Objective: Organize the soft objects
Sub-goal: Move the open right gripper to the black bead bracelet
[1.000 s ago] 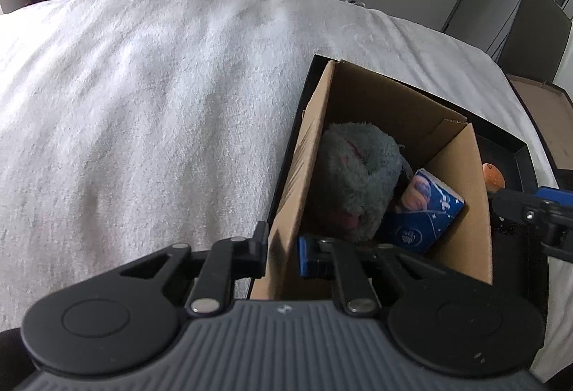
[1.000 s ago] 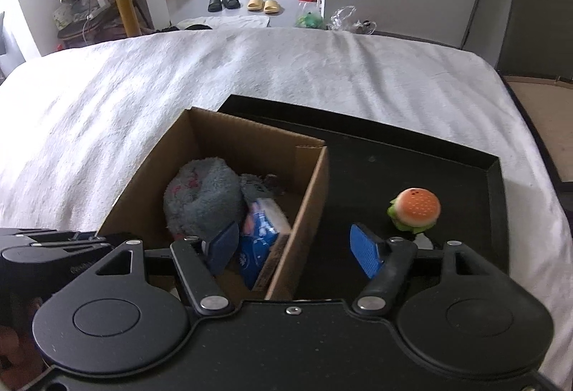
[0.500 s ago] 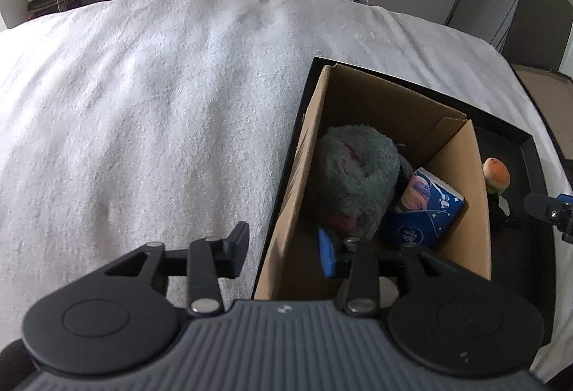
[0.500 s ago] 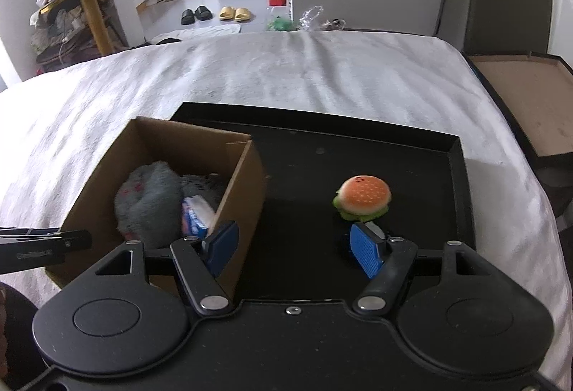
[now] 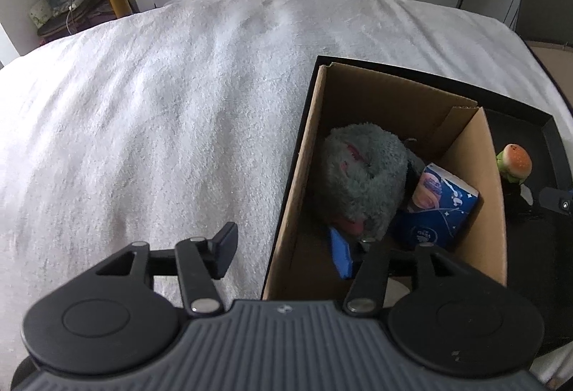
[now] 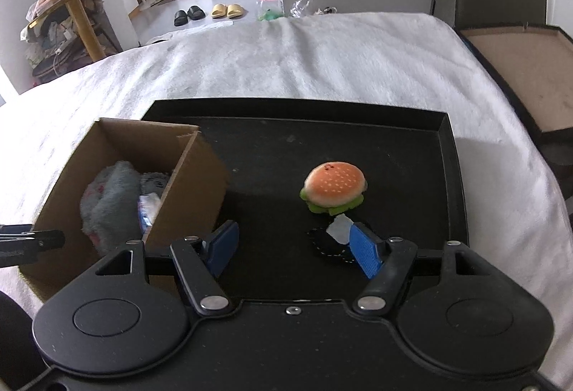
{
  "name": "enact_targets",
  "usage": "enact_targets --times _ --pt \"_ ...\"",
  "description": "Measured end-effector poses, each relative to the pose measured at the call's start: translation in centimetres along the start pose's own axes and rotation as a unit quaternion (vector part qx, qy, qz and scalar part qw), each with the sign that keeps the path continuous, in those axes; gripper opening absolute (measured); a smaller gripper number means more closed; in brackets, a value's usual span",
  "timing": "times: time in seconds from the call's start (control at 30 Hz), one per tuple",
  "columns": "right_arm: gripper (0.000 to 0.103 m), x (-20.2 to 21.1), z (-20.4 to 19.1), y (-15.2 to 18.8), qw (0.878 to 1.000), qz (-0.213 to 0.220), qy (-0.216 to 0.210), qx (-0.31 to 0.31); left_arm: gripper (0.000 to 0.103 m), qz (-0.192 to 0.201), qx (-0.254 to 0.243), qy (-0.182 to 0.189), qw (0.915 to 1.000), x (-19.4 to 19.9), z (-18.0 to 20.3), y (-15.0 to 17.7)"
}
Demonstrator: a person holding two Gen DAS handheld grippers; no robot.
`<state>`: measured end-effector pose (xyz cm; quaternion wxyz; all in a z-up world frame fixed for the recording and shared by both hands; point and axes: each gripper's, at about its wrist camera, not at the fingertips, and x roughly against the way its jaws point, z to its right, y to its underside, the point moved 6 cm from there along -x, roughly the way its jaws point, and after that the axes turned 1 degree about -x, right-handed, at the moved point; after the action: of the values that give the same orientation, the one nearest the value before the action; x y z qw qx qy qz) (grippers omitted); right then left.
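A cardboard box [image 5: 308, 154] [image 6: 193, 176] stands on the left of a black tray [image 6: 394, 126] on the white bed. It holds a grey plush toy [image 5: 361, 176] [image 6: 107, 194] and a blue tissue pack [image 5: 437, 208]. A plush hamburger [image 6: 335, 187] [image 5: 514, 162] lies on the tray with a small black item [image 6: 331, 240] in front of it. My left gripper [image 5: 283, 251] is open, straddling the box's left wall. My right gripper [image 6: 293, 247] is open and empty, just short of the hamburger.
The white blanket [image 5: 161, 111] covers the bed around the tray. A flat brown board [image 6: 523, 68] in a black frame lies at the right. Slippers [image 6: 225, 10] and a yellow-legged table [image 6: 77, 11] stand on the floor beyond.
My left gripper has opened and let go of the box's left wall. My right gripper has moved right, from the box toward the hamburger.
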<state>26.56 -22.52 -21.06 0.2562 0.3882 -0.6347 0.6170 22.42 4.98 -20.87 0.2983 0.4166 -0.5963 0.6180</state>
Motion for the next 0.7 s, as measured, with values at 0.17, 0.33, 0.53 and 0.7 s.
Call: enact_targets --times 0.17,0.33,0.53,0.7 --pt "0.058 -1.6 1.4 0.9 1.0 -0.011 -0.017 -0.024 0.055 -0.003 -0.009 -0.012 0.9999 -0.4 0.6 -0.3" --pt "0.057 -3.3 2.5 1.5 0.999 -0.027 -0.023 -0.037 0.055 -0.008 -0.013 -0.022 0.9996 -1.1 0.9 -0.6" --pt "0.057 -5.0 2.9 1.5 0.998 -0.031 -0.027 -0.044 0.056 -0.015 -0.037 -0.037 0.9985 -1.6 1.6 -0.7" --pt "0.057 -6.0 3.2 1.2 0.999 -0.022 -0.02 -0.04 0.056 -0.015 -0.043 -0.049 0.9978 -1.8 2.0 -1.1"
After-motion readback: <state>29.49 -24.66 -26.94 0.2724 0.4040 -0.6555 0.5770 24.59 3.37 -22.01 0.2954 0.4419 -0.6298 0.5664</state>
